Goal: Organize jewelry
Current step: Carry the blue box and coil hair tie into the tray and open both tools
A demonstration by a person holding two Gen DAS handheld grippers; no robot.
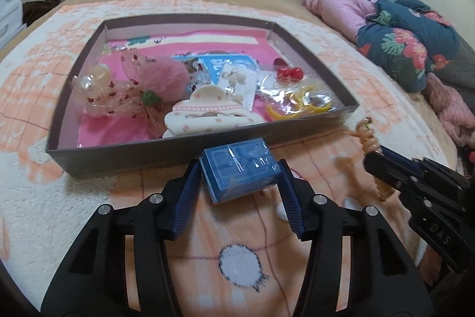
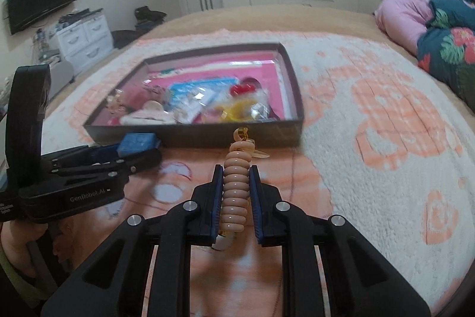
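Observation:
My left gripper (image 1: 240, 168) is shut on a small blue box (image 1: 239, 173), held just in front of the near wall of the dark jewelry tray (image 1: 124, 158). My right gripper (image 2: 236, 170) is shut on a beige spiral hair clip (image 2: 236, 189), held near the tray's front wall (image 2: 193, 137). The clip also shows in the left wrist view (image 1: 366, 135), and the blue box in the right wrist view (image 2: 137, 143). The tray holds a pink pompom (image 1: 163, 76), a cream claw clip (image 1: 207, 115), red beads (image 1: 286, 72) and bagged yellow rings (image 1: 302, 103).
The tray sits on a peach and white fleece blanket (image 2: 371, 138) on a bed. Pink and floral bedding (image 1: 394, 34) is piled at the right. White drawers (image 2: 84, 37) and a wall TV (image 2: 41, 0) stand beyond the bed on the left.

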